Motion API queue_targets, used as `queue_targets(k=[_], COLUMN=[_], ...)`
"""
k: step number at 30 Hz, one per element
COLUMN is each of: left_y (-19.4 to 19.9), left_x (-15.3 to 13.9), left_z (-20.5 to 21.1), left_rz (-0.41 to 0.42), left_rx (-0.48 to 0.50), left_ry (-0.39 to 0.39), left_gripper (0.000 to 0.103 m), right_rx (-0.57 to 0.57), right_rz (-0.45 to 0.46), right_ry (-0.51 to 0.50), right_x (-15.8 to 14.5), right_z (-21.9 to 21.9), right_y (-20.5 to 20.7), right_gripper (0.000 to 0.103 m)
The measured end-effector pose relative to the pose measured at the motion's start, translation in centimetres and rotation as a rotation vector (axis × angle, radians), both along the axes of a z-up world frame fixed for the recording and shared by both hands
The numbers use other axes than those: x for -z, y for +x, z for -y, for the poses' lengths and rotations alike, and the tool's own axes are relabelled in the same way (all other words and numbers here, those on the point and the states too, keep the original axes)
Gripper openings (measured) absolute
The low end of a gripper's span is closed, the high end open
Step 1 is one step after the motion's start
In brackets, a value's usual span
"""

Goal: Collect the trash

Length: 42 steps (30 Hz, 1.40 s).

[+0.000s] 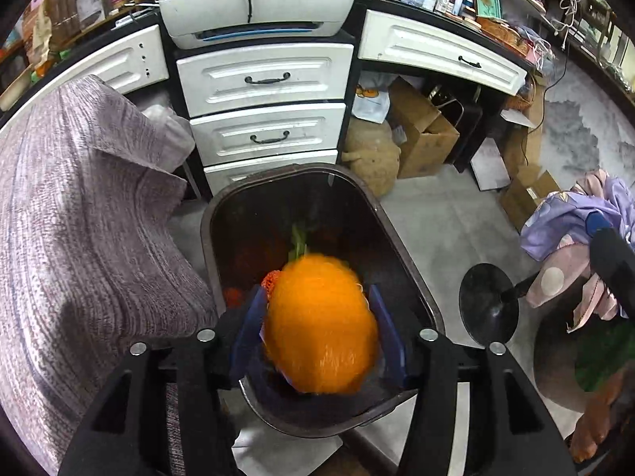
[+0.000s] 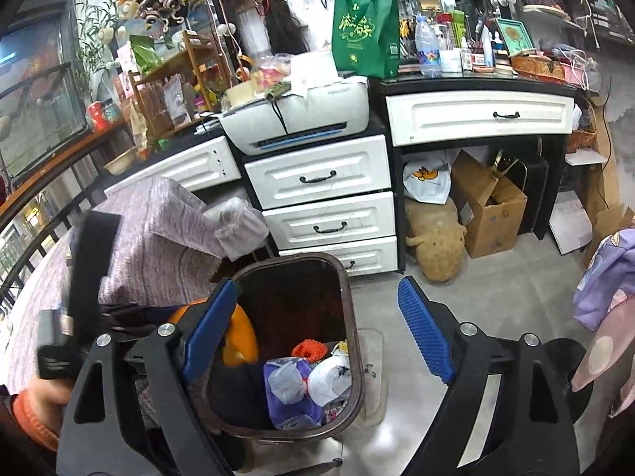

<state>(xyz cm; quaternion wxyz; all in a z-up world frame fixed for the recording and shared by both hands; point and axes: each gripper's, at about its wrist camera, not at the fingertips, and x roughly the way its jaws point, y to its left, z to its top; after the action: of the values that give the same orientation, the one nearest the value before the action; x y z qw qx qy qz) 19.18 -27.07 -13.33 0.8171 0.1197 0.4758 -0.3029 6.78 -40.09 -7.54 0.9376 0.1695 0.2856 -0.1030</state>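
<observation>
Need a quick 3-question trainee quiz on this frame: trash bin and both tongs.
1. True or false: the right tongs grip a piece of trash.
2. What sits between the fingers of the left tongs? A) a round orange object B) a water bottle C) a cardboard box
3. Fill in: the orange object is over the open brown ____.

Key: 1 false, they are open and empty. 2 A. 3 bin.
</observation>
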Motion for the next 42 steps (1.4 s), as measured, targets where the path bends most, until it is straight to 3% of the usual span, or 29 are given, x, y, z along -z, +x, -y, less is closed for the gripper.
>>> queue_targets(k=[2, 4, 10, 20, 26, 34, 42], left_y=[-0.2, -1.0, -2.0, -4.4, -6.4, -9.8, -13.2], left_x=[-0.4, -1.5, -3.5, -7.9, -10.4, -12.4, -13.9], left_z=[0.1, -0.2, -2.5, -10.0, -14.5, -19.5, -23.7], left_rz=[0.008, 0.071, 0.125, 0.255, 0.342, 0.480, 0.552], left_rx=[0.018, 0.028, -0.019, -0.177, -0.272, -0.362, -0.466], left_ry=[-0.007, -0.015, -0.043, -0.138, -0.155, -0.119, -0.150], left_gripper=[0.075, 0.085, 0.094, 0.097, 0.097, 0.097, 0.098], right_rx=[-0.003, -0.004, -0.005, -0.050, -0.095, -0.144, -0.169], right_rz=[0.013, 0.026, 0.059, 0.104, 0.135, 0.195, 0.204], right_ry=[0.001, -0.002, -0.027, -0.057, -0.058, -0.183, -0.150], right_x=[-0.5, -1.1, -2.7, -5.4, -7.2, -9.1, -10.1], right_z=[-0.2, -0.3, -1.1, -3.7, -6.9, -13.5, -16.1], right_y=[-0.2, -0.5, -1.0, -1.5, -1.9, -3.3, -4.4], right_gripper=[0.083, 0.084, 0.087, 0.095, 0.097, 0.097, 0.097])
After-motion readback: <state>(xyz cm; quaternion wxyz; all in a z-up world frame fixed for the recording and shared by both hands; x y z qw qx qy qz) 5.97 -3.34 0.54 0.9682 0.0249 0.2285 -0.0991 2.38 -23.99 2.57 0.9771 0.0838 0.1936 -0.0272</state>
